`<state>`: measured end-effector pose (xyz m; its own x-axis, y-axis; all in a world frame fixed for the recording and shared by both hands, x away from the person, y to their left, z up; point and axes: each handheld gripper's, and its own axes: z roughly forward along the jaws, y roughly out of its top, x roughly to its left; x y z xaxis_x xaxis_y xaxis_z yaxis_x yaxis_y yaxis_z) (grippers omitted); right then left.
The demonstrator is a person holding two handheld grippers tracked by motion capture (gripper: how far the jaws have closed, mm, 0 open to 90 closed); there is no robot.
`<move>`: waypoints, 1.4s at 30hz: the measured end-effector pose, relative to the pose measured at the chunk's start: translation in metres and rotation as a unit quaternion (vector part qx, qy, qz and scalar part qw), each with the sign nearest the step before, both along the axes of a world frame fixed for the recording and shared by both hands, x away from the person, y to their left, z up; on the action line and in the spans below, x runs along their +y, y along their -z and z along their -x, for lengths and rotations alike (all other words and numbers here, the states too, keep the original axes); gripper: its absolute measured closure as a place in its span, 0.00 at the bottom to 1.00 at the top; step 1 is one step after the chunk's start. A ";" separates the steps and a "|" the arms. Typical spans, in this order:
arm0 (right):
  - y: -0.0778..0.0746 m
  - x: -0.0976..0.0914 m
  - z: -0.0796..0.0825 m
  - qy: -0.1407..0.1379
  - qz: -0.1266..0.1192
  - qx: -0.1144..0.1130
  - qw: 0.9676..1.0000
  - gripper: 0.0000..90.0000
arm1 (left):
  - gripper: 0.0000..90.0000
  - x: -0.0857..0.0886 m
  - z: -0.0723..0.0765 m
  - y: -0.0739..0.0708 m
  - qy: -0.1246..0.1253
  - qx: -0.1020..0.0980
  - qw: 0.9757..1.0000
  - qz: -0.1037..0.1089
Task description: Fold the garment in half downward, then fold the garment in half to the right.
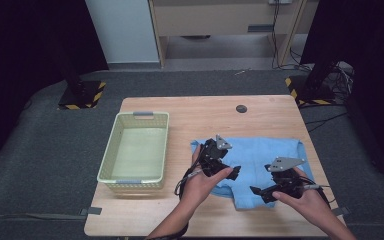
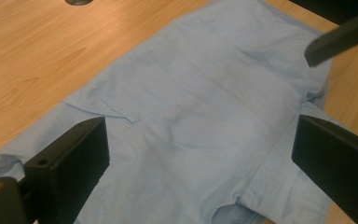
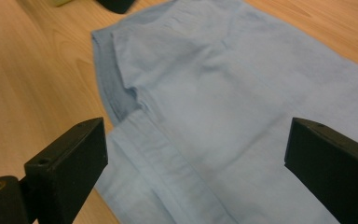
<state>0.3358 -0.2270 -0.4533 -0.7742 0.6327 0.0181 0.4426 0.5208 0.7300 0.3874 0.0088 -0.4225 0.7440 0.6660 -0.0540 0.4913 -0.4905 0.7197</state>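
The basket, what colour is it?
Pale yellow-green basket, best seen in the high view.

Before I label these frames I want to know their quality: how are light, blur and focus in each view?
High view: even light on the table, dark surround, soft detail. Left gripper view: cloth sharp enough, near jaws slightly blurred. Right gripper view: cloth soft, no glare, faint shadows at folds.
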 end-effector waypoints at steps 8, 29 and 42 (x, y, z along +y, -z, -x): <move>0.003 0.049 0.005 -0.042 0.008 0.003 0.999 0.19 | 0.05 0.023 -0.019 0.005 -0.038 0.003 0.999 0.002; 0.033 0.110 -0.016 -0.048 0.008 -0.004 0.999 0.33 | 0.07 0.046 -0.053 0.030 -0.102 0.009 0.995 0.006; 0.049 0.129 -0.025 -0.051 0.016 -0.011 0.999 0.33 | 0.09 0.049 -0.055 0.042 -0.119 0.007 0.993 0.009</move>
<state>0.3606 -0.0983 -0.5022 -0.8341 0.5513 -0.0184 0.3708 0.5851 0.7212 0.4428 0.0574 -0.4643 0.5643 0.8221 -0.0759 0.6020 -0.3468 0.7193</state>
